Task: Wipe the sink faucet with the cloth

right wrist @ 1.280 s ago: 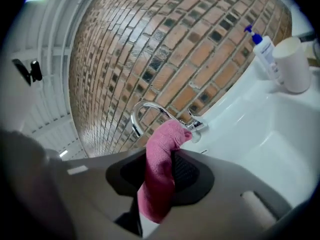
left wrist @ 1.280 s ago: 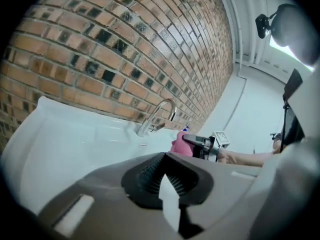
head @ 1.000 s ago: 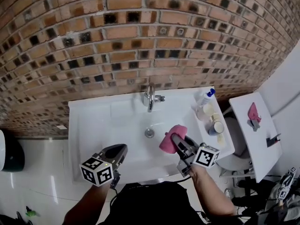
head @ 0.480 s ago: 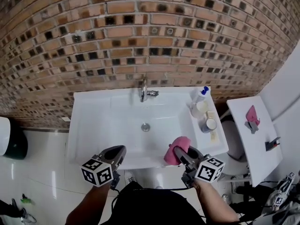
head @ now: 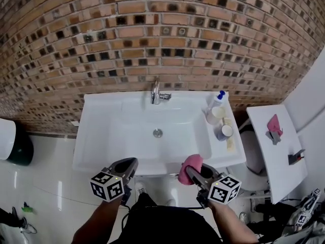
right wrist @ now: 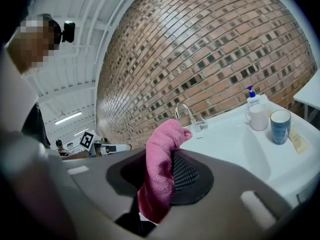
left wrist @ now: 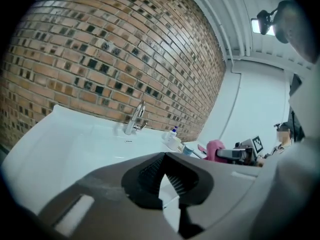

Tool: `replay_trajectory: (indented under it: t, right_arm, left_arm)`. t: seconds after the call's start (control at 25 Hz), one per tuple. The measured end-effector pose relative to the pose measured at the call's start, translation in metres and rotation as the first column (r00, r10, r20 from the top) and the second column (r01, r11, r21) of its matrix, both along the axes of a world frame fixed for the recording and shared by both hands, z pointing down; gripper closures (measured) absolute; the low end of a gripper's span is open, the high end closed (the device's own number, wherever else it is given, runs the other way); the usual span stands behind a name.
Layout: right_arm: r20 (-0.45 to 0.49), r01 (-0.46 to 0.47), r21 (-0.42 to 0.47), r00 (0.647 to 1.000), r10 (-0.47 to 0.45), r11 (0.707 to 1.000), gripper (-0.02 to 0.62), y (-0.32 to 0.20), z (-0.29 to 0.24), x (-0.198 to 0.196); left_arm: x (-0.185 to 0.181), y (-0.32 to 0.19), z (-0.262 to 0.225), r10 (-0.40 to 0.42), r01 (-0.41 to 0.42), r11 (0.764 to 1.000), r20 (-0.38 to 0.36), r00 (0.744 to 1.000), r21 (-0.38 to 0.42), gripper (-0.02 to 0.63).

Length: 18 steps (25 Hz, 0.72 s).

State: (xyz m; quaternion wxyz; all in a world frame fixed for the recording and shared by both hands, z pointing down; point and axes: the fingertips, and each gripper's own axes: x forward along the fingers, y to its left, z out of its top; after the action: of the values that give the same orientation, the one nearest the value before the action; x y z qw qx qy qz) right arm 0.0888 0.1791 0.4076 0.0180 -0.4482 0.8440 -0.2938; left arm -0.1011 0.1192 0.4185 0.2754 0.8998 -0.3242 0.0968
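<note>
The chrome faucet (head: 156, 93) stands at the back middle of the white sink (head: 101, 136), against the brick wall; it also shows as the faucet (left wrist: 136, 118) and faucet (right wrist: 187, 115) in the two gripper views. My right gripper (head: 192, 169) is shut on a pink cloth (head: 190, 164), held just off the sink's front edge, right of centre. The cloth (right wrist: 161, 166) bulges up between the right gripper's (right wrist: 167, 176) jaws. My left gripper (head: 132, 162) hangs at the front edge, left of centre, its jaws (left wrist: 162, 171) shut with nothing in them. Both are well short of the faucet.
A soap pump bottle (head: 219, 98), a white cup (head: 217, 115) and a blue cup (head: 223, 131) stand on the sink's right rim. A white side table (head: 284, 161) at right carries a pink item (head: 274, 123). A dark bin (head: 18, 149) sits at far left on the floor.
Both grippers have drawn back from over the basin to its front edge. The right one still grips the cloth. The faucet now lies farther off.
</note>
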Motion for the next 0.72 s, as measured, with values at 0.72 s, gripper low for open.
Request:
replay_trajectory:
  t: [0.72]
  right_arm:
    - [-0.036, 0.037, 0.023, 0.999, -0.036, 0.999, 0.485, 0.0019, -0.0028, -0.0045]
  left_arm:
    - [-0.0039, 0.0077, 0.0003, -0.033, 0.033, 0.999, -0.004, 0.999, 0.007, 0.6]
